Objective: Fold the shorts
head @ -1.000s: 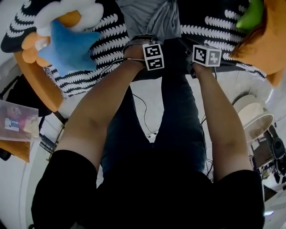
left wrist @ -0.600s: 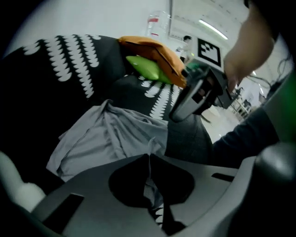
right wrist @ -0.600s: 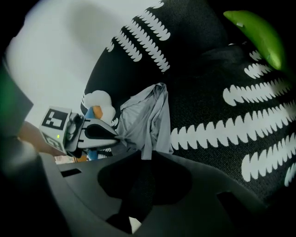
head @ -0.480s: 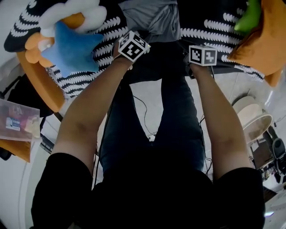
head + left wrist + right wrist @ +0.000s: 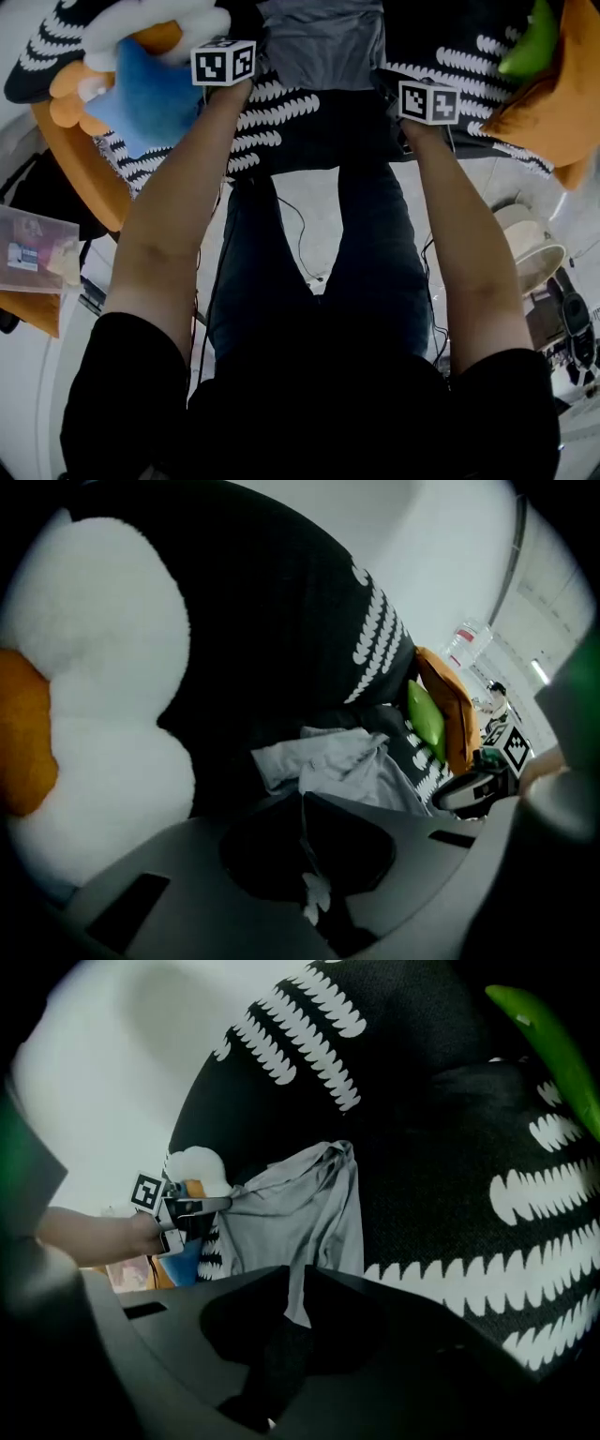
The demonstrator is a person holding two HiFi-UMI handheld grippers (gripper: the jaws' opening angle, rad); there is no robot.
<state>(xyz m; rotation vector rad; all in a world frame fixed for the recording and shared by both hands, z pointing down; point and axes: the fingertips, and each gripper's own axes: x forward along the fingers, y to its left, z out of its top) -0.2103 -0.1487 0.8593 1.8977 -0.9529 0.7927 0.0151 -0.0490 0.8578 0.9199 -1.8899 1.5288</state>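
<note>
My left gripper point(image 5: 302, 797), 11 o'clock, clamping shut on shorts point(image 5: 323, 42) | my right gripper point(image 5: 298, 1277), 1 o'clock, jaws just closing onto them — I'm keeping pull even.

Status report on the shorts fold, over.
Left gripper shut on the grey fabric shorts. Right gripper's jaws have just been closing, shorts pinched between them. White-and-orange plush toy close beside left gripper.

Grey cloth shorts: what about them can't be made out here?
- Head view: the top edge cuts off the grey cloth shorts.
- Left gripper view: the shorts look crumpled; waistband and legs indistinguishable.
- Right gripper view: shadow inside the right gripper hides how much cloth it pinches.
</note>
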